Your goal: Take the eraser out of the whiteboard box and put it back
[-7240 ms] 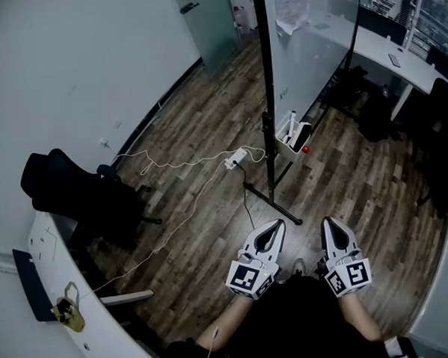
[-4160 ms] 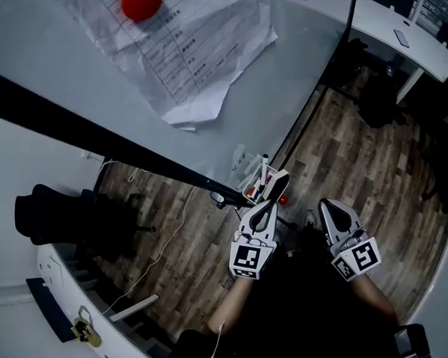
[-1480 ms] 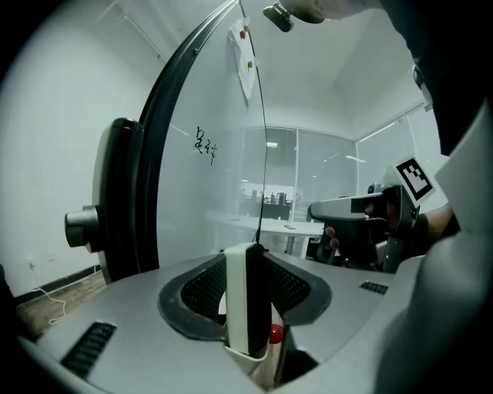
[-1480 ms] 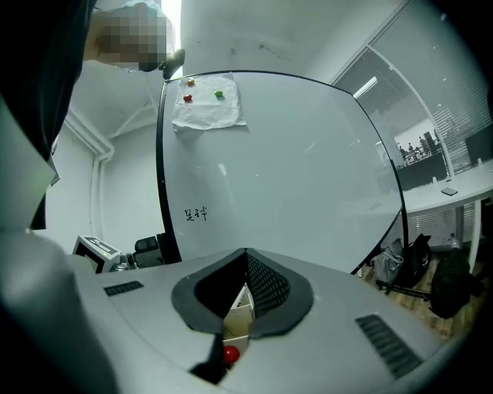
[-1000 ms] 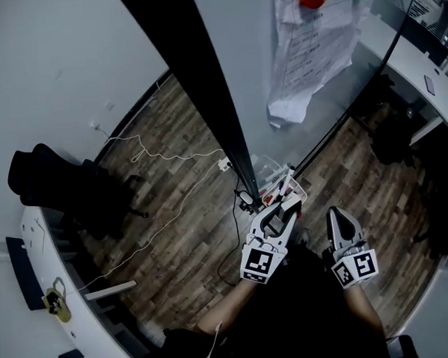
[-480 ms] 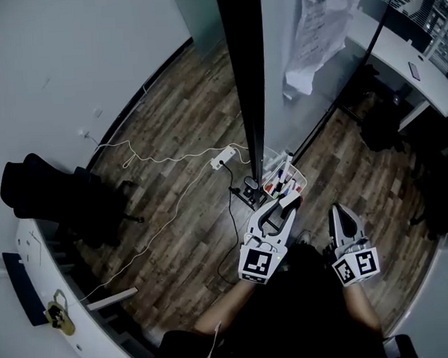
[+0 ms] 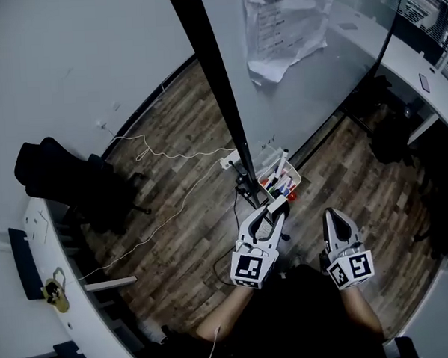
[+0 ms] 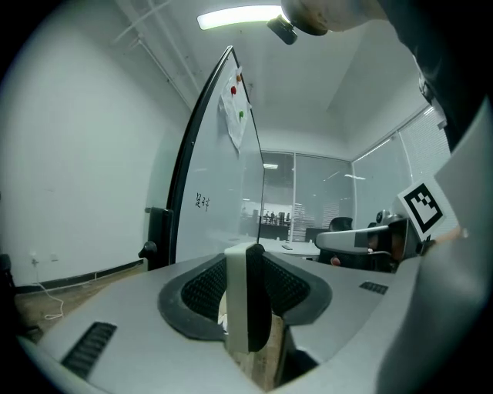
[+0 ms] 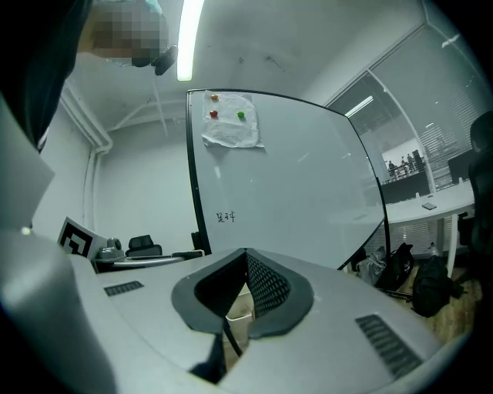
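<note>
The whiteboard box [image 7: 280, 180], a small white tray with several coloured markers, hangs at the foot of the whiteboard [image 7: 302, 88]. In the head view my left gripper [image 7: 273, 209] sits just in front of the box, shut on the eraser [image 7: 280, 203]. The left gripper view shows the eraser [image 8: 248, 296] as an upright white and black slab clamped between the pads of my left gripper [image 8: 248, 258]. My right gripper [image 7: 333, 215] hangs to the right of the box, jaws together and holding nothing. Its tips [image 9: 246, 258] point at the whiteboard [image 9: 293, 185].
The board's black frame post [image 7: 211, 78] runs down to a stand foot beside the box. A paper sheet [image 7: 280, 26] hangs on the board. A power strip with a white cable [image 7: 229, 162] lies on the wood floor. A black chair [image 7: 63, 179] stands at left.
My left gripper has drawn back from the box towards me with the eraser in it. The right gripper has shifted a little alongside it.
</note>
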A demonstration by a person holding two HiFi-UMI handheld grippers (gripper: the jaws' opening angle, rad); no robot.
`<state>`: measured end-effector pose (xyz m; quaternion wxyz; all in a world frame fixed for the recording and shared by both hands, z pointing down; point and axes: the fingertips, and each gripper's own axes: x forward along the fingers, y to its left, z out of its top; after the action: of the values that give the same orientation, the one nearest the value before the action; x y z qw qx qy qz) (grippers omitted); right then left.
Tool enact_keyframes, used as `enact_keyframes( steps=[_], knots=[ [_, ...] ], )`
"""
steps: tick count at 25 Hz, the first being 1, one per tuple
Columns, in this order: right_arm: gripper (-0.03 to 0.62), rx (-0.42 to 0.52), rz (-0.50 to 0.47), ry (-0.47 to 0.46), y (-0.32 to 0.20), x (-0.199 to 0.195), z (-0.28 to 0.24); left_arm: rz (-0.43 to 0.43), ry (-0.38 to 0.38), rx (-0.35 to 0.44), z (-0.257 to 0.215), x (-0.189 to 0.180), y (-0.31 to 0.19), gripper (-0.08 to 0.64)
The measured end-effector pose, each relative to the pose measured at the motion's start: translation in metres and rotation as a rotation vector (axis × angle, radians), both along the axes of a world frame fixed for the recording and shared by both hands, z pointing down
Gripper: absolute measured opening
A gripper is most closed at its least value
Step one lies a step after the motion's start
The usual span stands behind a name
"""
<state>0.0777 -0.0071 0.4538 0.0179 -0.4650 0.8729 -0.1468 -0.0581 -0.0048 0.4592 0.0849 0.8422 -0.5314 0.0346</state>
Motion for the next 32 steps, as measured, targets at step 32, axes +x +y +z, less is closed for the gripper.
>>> enact_keyframes(
  steps=[32],
  knots=[
    [0.014, 0.053, -0.167, -0.053, 0.042, -0.015, -0.014, -0.145, 0.017, 0.082, -0.034, -0.006, 0.067, 0.152]
  ],
)
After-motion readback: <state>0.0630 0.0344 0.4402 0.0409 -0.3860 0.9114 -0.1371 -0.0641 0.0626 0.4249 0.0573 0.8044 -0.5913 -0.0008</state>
